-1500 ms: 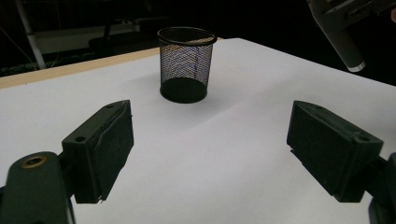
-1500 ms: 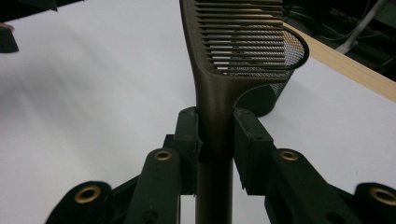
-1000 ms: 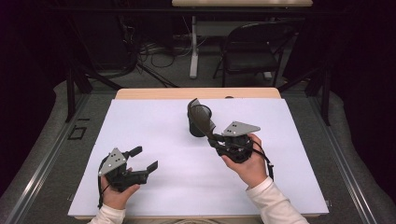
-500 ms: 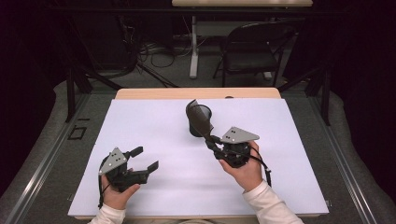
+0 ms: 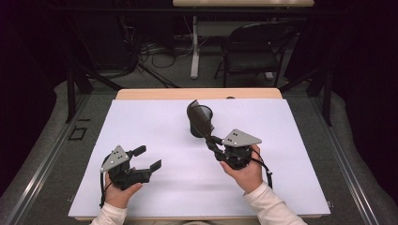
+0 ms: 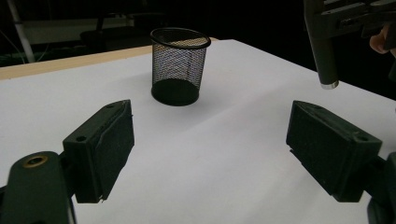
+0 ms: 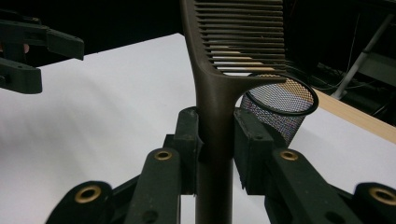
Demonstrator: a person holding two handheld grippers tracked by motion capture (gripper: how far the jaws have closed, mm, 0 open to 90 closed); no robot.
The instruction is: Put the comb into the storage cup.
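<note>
White sleeves come in from the near edge of the tabletop (image 5: 155,126), which is covered by a pale sheet with a strip of bare wood showing along its far side. Nearest on the person's left, the left claw (image 5: 149,158) is held low over the sheet, its two black jaws standing wide apart with nothing between them; in the left gripper view the same claw (image 6: 210,154) frames bare white surface.

Slightly farther in and to the right, the right claw (image 5: 210,142) is clamped on the handle of a dark brown comb (image 5: 201,123). In the right gripper view this claw (image 7: 215,140) presses its pads against both sides of the narrow handle, and the comb (image 7: 219,88) rises upright from the grip, its teeth reaching sideways across the top of the picture. The comb's handle end (image 6: 327,70) hangs above the sheet at the upper right of the left gripper view.

Beyond the comb stands a black wire-mesh cup (image 5: 202,123), upright on the sheet toward the far middle of the tabletop; from above, the comb's toothed end overlaps its rim. The cup (image 6: 180,65) looks empty in the left gripper view, and the cup (image 7: 280,109) sits just behind the comb in the right gripper view.

Farther off, past the tabletop, a folding chair (image 5: 251,49) stands on the floor.
</note>
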